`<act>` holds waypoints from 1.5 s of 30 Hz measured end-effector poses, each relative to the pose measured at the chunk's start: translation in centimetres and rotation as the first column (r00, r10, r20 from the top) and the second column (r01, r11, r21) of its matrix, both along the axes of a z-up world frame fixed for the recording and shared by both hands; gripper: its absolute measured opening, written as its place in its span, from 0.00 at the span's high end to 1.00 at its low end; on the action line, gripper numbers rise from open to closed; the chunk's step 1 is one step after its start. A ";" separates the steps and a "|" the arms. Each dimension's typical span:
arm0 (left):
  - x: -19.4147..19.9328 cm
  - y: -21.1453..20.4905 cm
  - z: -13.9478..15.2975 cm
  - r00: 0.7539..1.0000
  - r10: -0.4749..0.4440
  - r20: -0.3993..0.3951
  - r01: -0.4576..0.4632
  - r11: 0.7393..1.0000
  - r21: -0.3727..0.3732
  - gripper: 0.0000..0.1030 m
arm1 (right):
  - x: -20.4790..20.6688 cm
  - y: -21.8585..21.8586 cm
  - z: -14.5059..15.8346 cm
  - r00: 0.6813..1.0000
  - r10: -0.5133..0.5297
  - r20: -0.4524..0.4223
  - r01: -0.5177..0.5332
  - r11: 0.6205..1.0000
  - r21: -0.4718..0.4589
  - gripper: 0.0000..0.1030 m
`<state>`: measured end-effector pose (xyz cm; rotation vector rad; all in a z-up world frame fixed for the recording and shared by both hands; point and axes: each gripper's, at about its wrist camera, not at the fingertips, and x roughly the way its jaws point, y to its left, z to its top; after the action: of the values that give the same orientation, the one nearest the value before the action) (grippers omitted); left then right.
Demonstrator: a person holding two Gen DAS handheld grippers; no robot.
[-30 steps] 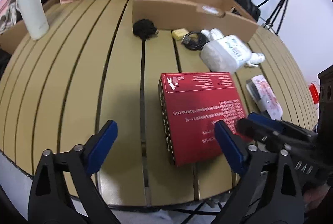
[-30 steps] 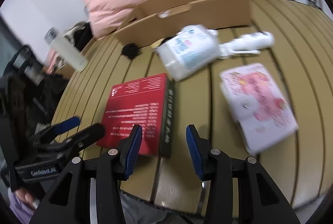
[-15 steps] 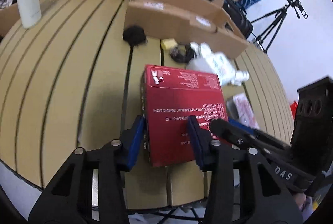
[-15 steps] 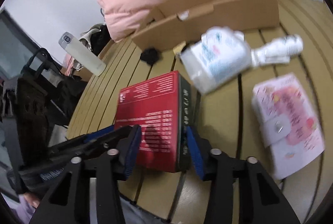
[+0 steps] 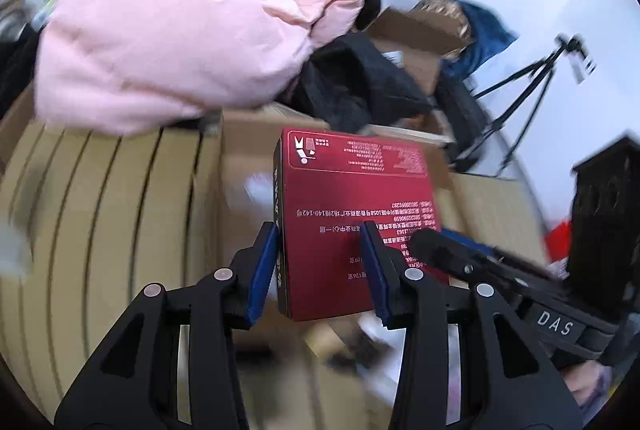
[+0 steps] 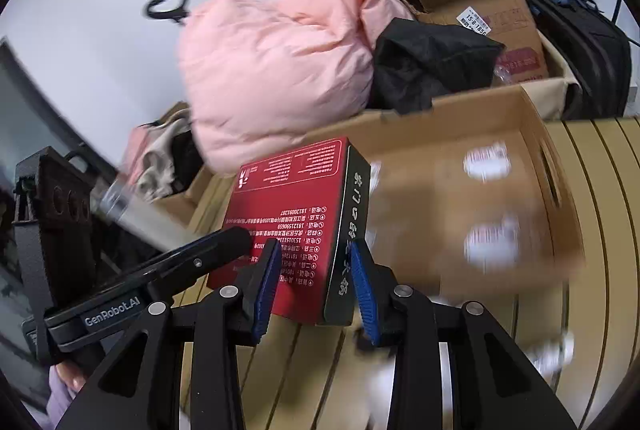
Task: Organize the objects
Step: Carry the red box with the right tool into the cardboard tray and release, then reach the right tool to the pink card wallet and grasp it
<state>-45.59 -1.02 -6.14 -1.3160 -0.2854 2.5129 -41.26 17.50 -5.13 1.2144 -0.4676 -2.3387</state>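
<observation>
Lifted since the earlier frames, the flat red rectangular carton printed with white text (image 5: 352, 214) no longer lies on the tan slatted tabletop (image 5: 100, 230); it hangs in the air, tilted, in front of the open brown cardboard box (image 6: 472, 190). Both tools have just been closing, and each now has the carton between its blue pads.

Left gripper (image 5: 320, 266): jaws clamped on the carton's near left corner, one pad on the dark side edge, the other on the red face. Right gripper (image 6: 314, 286): jaws clamped on the near right corner, one pad on the red face, the other on the dark green side panel with white characters. In each view the other tool's black finger reaches across the red face.

Behind the carton, a puffy pink quilted jacket (image 6: 276, 66) lies heaped beside a crumpled black garment (image 6: 428, 58), which rests against the cardboard box's far wall. White labels show blurred inside the box. A black camera tripod (image 5: 532, 86) stands at the right of the left view, against the white wall.
</observation>
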 end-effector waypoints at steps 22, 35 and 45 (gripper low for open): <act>8.7 -2.7 2.6 0.975 0.138 -0.173 -0.177 0.956 -0.235 0.14 | -3.3 0.9 0.0 0.997 -0.007 -0.078 0.027 0.964 0.263 0.10; 33.7 -0.9 4.4 0.968 0.130 -0.217 -0.187 0.946 -0.266 0.00 | 22.1 5.3 3.5 0.986 0.080 -0.147 -0.024 0.936 0.352 0.00; 40.6 1.4 3.9 0.974 0.104 -0.201 -0.144 0.970 -0.198 0.00 | 34.2 7.8 0.9 0.998 -0.002 -0.070 0.015 0.981 0.195 0.00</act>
<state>-5.03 0.39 -2.26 -1.1497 -0.0612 2.8170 -7.07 25.26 -4.20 1.2137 -0.2241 -2.4719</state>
